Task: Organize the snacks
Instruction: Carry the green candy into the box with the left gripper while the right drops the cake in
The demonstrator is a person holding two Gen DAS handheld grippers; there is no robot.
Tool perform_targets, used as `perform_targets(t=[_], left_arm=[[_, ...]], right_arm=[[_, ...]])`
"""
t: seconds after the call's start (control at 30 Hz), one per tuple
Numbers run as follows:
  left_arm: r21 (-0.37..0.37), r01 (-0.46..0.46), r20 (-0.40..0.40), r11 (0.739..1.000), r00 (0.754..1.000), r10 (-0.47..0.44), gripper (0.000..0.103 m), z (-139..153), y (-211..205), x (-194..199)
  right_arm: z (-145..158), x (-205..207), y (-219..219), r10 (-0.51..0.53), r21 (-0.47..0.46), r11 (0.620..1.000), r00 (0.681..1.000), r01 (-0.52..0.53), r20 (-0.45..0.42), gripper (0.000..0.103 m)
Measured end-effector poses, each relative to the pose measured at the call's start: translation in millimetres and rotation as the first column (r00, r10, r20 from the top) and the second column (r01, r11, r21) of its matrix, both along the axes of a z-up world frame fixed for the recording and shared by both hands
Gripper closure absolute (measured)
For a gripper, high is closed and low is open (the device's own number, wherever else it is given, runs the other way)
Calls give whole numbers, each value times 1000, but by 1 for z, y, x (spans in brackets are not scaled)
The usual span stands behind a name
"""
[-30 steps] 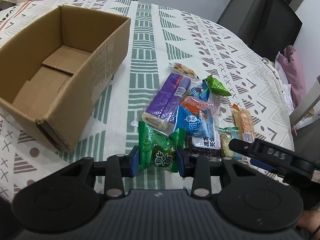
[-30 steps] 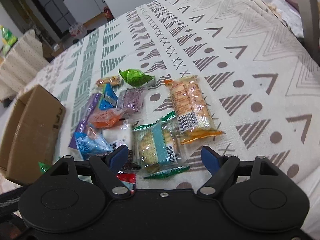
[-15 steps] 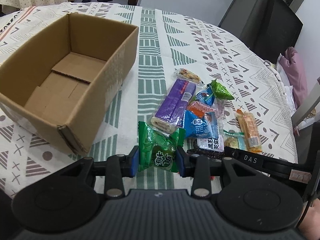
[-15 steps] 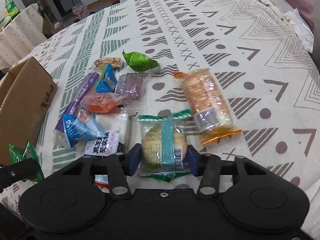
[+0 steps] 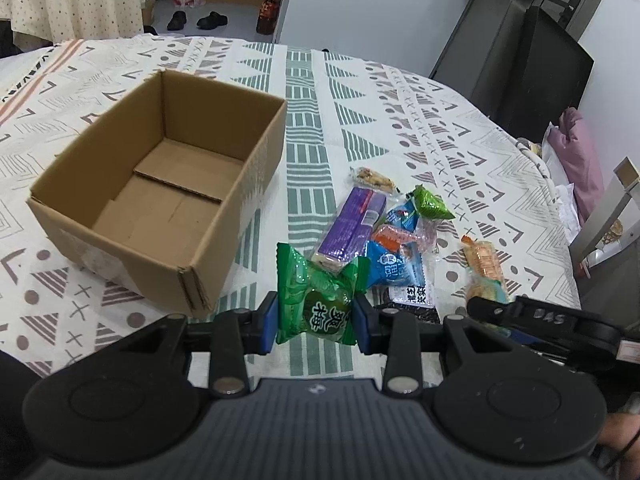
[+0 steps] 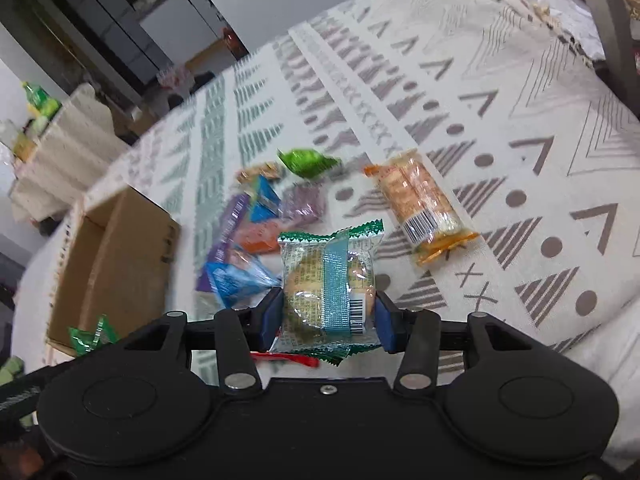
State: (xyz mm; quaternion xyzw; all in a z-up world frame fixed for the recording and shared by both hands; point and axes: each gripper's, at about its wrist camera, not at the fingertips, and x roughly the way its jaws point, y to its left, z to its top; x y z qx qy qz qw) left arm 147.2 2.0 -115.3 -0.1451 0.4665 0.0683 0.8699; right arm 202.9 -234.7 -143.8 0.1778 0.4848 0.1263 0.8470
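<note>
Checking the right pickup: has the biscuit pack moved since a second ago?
Yes. The biscuit pack lay on the cloth beside the orange pack; now the right tongs hold it lifted above the cloth.

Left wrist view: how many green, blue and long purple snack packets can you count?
Green: 2, held green packet, green triangle packet
Blue: 2, small blue packet, large blue packet
Purple: 1, long purple pack
Total: 5
</note>
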Motion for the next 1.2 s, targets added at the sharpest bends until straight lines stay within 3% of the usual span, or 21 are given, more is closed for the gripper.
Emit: perform_targets(t=[0.43,1.2], left_arm=[[9,-19,84,1000,996,18,66,32,19,-7],[-48,-114,146,992,982,120,66,49,110,-8]], right_arm=[[53,-14,36,79,30,996,988,-84,130,57],[74,-11,134,185,117,971,968,-206,169,56]])
